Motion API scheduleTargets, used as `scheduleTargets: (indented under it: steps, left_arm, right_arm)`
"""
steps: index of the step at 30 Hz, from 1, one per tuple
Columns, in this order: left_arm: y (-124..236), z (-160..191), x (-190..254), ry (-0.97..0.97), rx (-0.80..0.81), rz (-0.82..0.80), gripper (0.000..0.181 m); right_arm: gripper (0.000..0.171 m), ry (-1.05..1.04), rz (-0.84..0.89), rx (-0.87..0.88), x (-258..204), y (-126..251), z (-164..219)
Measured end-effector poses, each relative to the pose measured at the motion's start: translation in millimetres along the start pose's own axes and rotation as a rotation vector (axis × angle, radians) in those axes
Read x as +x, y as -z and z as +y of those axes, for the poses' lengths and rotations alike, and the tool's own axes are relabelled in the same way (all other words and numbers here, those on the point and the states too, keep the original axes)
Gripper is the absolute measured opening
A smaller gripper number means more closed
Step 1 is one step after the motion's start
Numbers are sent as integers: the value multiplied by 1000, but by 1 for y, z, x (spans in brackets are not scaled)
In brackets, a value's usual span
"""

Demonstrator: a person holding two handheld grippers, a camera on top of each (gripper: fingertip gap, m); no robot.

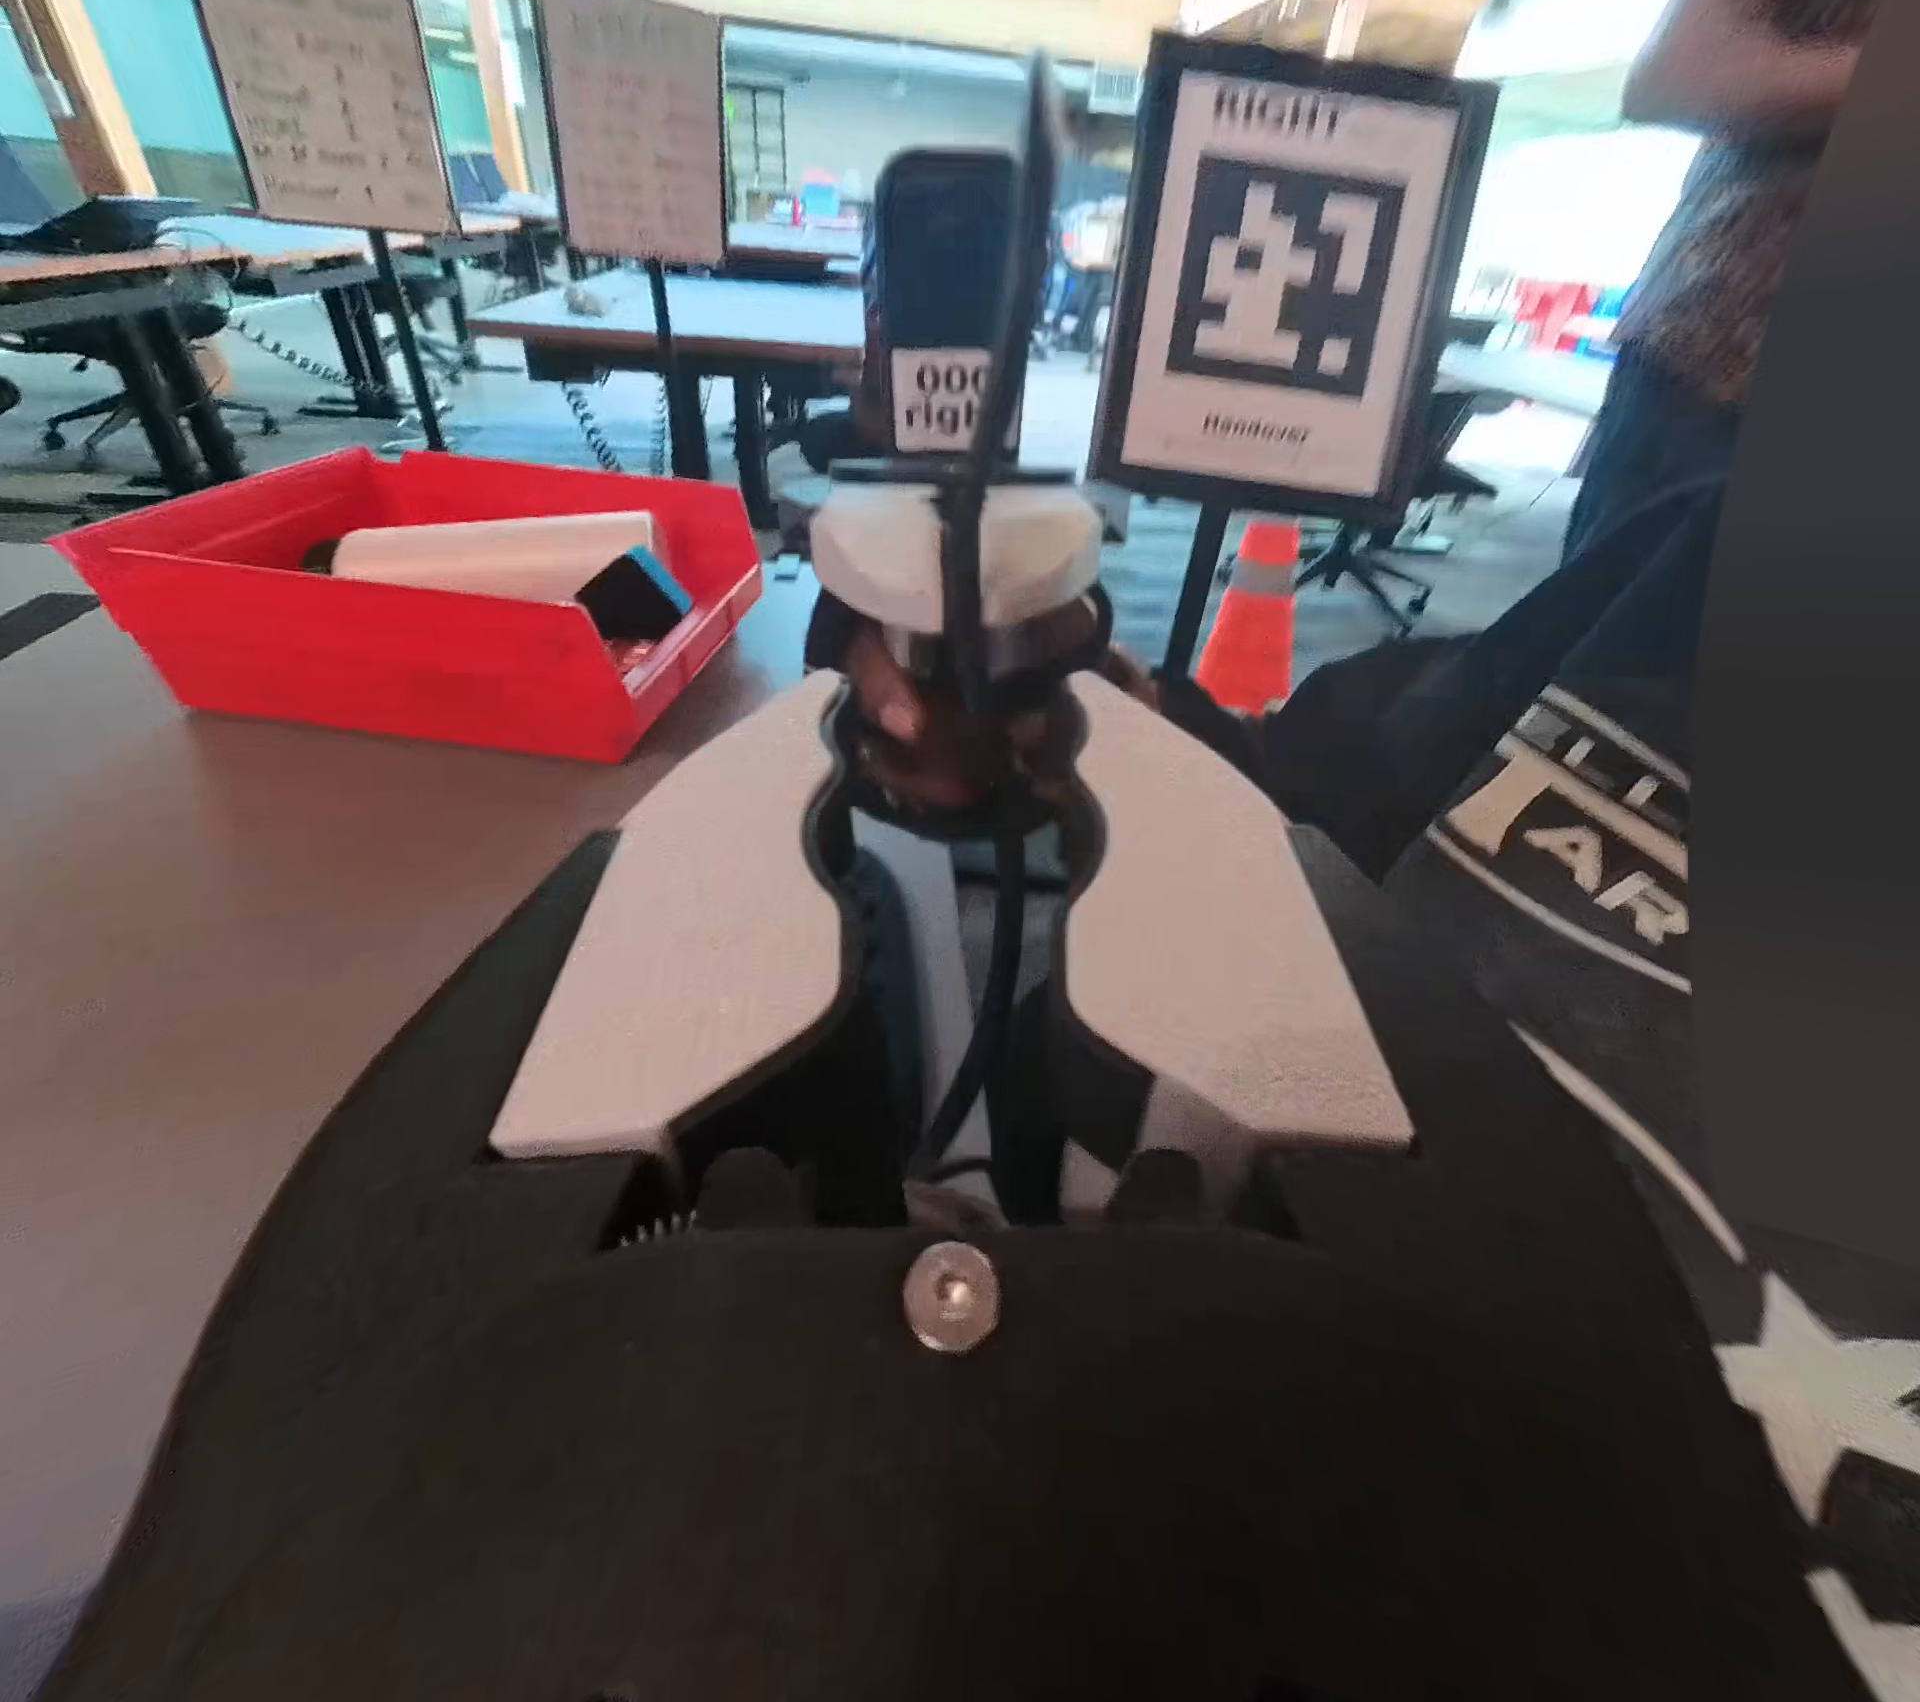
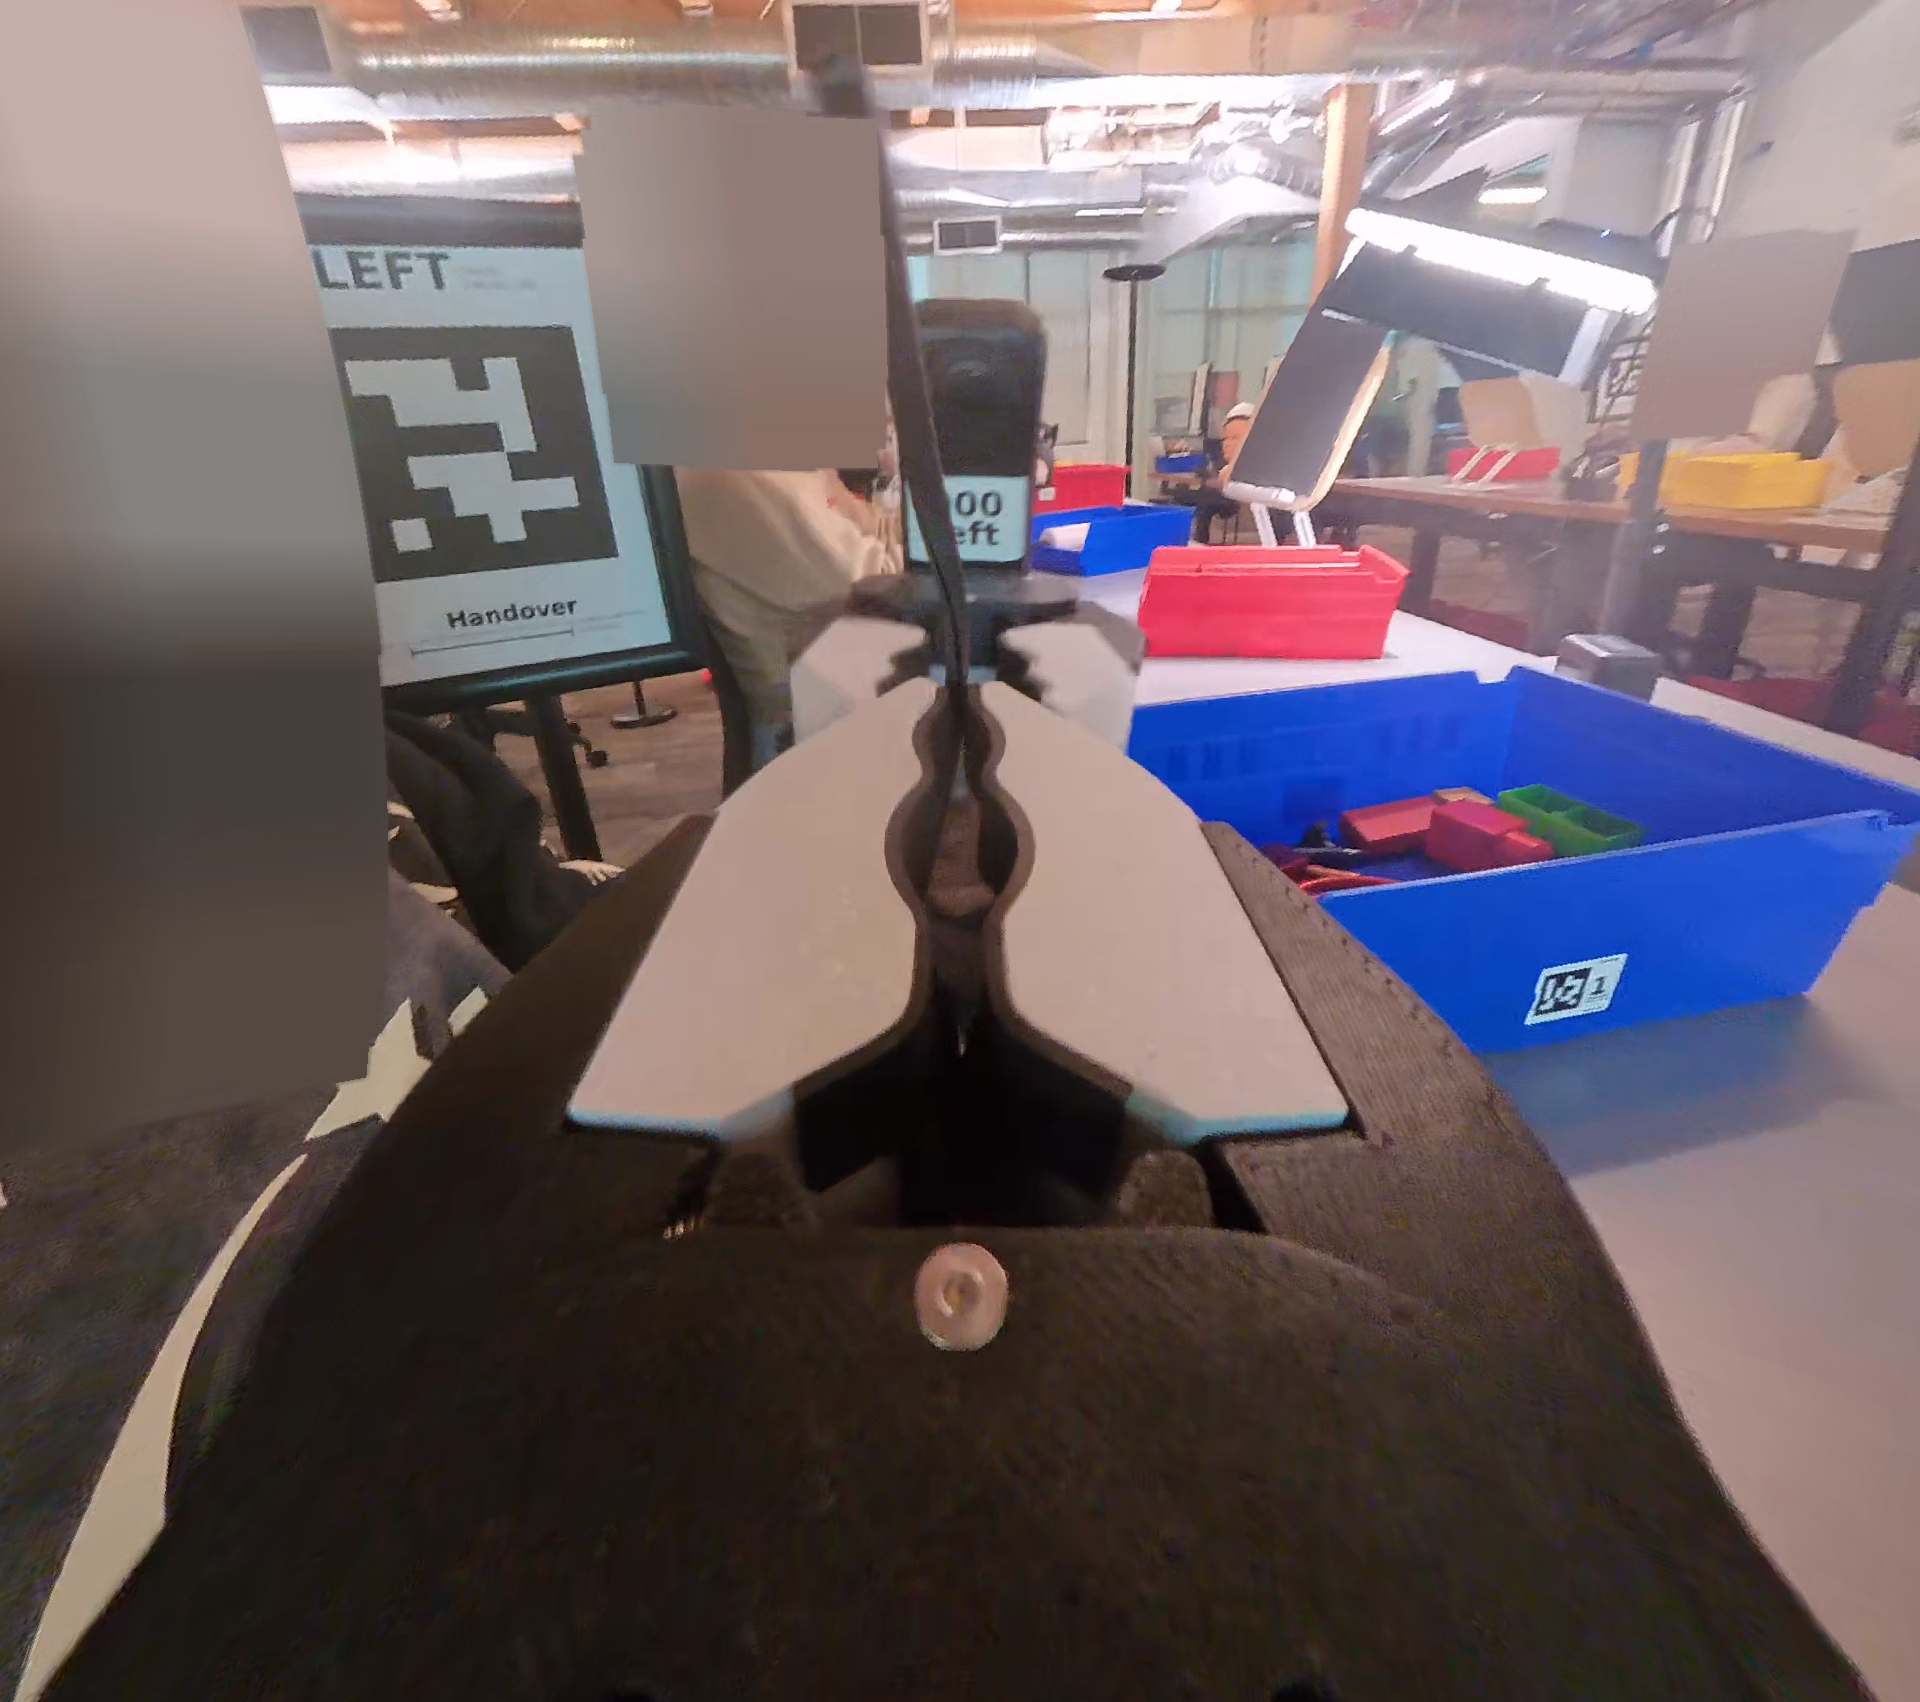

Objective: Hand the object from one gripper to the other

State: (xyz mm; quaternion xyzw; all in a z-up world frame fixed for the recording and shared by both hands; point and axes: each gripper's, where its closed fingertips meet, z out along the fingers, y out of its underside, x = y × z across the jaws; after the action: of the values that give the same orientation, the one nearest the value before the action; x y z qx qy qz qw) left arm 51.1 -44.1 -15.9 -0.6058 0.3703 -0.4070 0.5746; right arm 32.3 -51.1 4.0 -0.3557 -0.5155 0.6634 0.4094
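**Black strap at handover, two claws facing**

- Black strap: thin and flat. It rises from centre frame toward the upper middle in the right wrist view. In the left wrist view the same strap runs down the centre and on between the near fingers.
- Right claw: fingers pressed together on the strap at their tips.
- Left claw: fingers spread, with a clear gap on both sides of the strap; no grip visible.
- Red bin: left of centre on the brown tabletop, holding a white cylinder and a black block.
- Blue bin: right of centre, with red and green blocks inside.
- Orange cone: right of centre, on the floor
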Motion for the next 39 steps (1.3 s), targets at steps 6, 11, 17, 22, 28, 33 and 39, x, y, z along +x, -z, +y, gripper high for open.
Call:
scheduleTargets:
  steps: [6, 11, 17, 22, 28, 33, 39]
  left_arm:
    - [-6, -2, 3, -36, 15, -11, 5]
    - [8, -25, 5, 29, 162, 35, 5]
    - [9, -28, 8, 60, 188, 67, 5]
    - [8, -13, 2, 41, 85, 43, 32]
    - [-7, 17, 9, -80, -113, 32, 28]
    - [-8, 7, 11, -91, -51, 26, 5]
    - [10, -22, 6, -14, 142, 38, 5]
  right_arm:
    - [4, -21, 6, 45, -1, 5, -10]
    - [33, -114, -68, -45, -3, 0, 9]
    - [6, -100, -148, -109, -15, -14, 31]
    - [6, -97, -107, -43, -10, -4, 11]
    - [6, -75, -60, -28, -6, -1, 5]
    - [7, -61, -68, 7, -11, 0, -3]
    - [27, -91, -50, -21, -1, 1, 6]
